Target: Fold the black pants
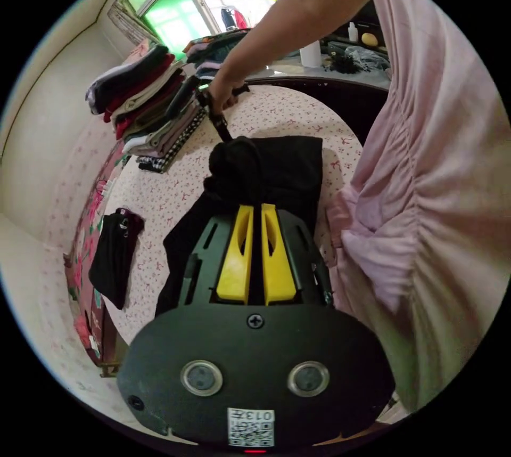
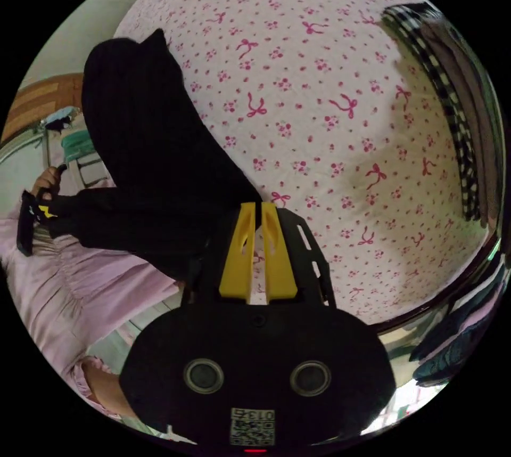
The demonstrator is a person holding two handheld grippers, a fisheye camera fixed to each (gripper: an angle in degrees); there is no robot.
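Note:
The black pants (image 1: 287,169) lie partly folded on the bow-print bed sheet (image 1: 175,196). In the left gripper view my left gripper (image 1: 254,207) is shut, its yellow jaws pinching the near edge of the pants. The right gripper (image 1: 228,135), held in a person's hand, meets a bunched-up part of the pants on the far side. In the right gripper view the black pants (image 2: 143,137) stretch from the left gripper (image 2: 40,212) at the left edge to my right gripper (image 2: 258,206), whose jaws are shut on a corner of the cloth.
A tall stack of folded clothes (image 1: 149,100) stands at the far side of the bed, also seen as stacked clothes (image 2: 468,132). Another black garment (image 1: 114,254) lies near the bed's left edge. The person in a pink garment (image 1: 436,185) stands close on the right.

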